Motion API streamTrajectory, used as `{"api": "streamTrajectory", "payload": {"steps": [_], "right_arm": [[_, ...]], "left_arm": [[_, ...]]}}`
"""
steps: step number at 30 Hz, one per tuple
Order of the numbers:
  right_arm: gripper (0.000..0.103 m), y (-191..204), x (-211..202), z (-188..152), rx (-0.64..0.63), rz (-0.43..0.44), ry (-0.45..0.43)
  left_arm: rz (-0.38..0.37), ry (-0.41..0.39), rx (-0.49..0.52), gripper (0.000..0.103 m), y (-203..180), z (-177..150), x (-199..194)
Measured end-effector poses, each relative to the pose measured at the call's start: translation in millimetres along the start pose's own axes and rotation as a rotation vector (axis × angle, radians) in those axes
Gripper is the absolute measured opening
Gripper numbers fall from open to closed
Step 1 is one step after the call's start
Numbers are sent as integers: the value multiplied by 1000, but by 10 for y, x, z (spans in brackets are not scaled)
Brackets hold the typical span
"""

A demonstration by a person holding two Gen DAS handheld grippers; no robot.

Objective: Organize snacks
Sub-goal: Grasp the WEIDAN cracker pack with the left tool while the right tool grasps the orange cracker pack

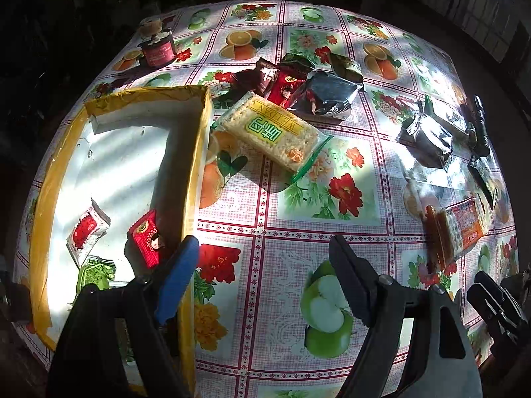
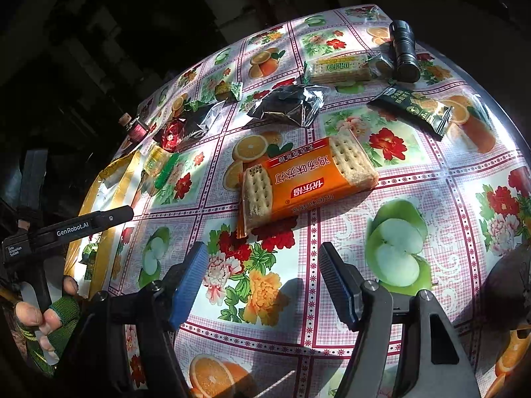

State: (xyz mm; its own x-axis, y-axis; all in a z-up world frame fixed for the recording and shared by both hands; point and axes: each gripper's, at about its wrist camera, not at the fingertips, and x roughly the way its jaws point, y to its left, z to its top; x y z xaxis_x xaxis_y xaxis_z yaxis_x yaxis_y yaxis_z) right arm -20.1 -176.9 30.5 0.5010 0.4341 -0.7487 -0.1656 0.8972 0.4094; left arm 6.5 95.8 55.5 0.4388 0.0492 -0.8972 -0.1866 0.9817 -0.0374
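Observation:
My left gripper [image 1: 262,245] is open with nothing between its fingers, and its blue-padded finger [image 1: 179,275] hangs over the right wall of a white box with yellow-taped edges [image 1: 199,152]. In the box lie a small red packet [image 1: 147,238], a white-and-red packet [image 1: 87,229] and a green packet [image 1: 94,272]. My right gripper [image 2: 262,252] is open and empty above the tablecloth. An orange cracker pack [image 2: 305,179] lies flat just beyond its fingertips. A yellow-green cracker pack [image 1: 272,129] rests beside the box's far right corner.
A heap of small packets [image 1: 285,83] and a dark foil pouch [image 1: 328,96] lie behind the box. A black flashlight [image 2: 403,51], a black snack bar [image 2: 415,109], another cracker pack [image 2: 338,66] and a foil pouch [image 2: 288,102] lie far right. A jar [image 1: 157,48] stands far left.

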Motion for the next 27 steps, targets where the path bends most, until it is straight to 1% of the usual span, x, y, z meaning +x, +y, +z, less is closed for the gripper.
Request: {"api": "streamTrajectory", "payload": {"steps": [3, 5, 9, 11, 12, 14, 17, 18, 21, 22, 23, 25, 27], "right_arm": [[70, -61, 104, 41, 46, -10, 15], [70, -73, 119, 81, 53, -15, 1], [71, -76, 174, 178, 59, -27, -8], [72, -81, 200, 214, 59, -31, -12], [72, -85, 211, 230, 60, -34, -14], [72, -94, 234, 263, 59, -44, -20], [73, -108, 272, 327, 64, -64, -30], [73, -107, 289, 348, 63, -73, -33], [74, -84, 345, 408, 56, -99, -41], [75, -76, 364, 427, 57, -100, -43], [75, -66, 387, 454, 57, -99, -44], [75, -41, 436, 505, 53, -110, -45], [75, 11, 494, 539, 13, -158, -55]], "left_arm": [[-23, 26, -49, 81, 72, 138, 77], [-28, 48, -95, 81, 89, 245, 158], [-1, 78, -196, 82, 87, 471, 336], [47, 79, -244, 87, 70, 586, 415], [56, 86, -270, 87, 73, 635, 453], [60, 96, -321, 87, 85, 728, 526], [69, 133, -384, 88, 99, 821, 682], [64, 133, -402, 93, 102, 843, 713], [87, 145, -420, 94, 64, 898, 792], [91, 162, -422, 94, 50, 913, 842], [87, 185, -420, 97, 32, 926, 903], [115, 180, -392, 99, -26, 958, 940], [125, 165, -369, 99, -74, 976, 955]]}}
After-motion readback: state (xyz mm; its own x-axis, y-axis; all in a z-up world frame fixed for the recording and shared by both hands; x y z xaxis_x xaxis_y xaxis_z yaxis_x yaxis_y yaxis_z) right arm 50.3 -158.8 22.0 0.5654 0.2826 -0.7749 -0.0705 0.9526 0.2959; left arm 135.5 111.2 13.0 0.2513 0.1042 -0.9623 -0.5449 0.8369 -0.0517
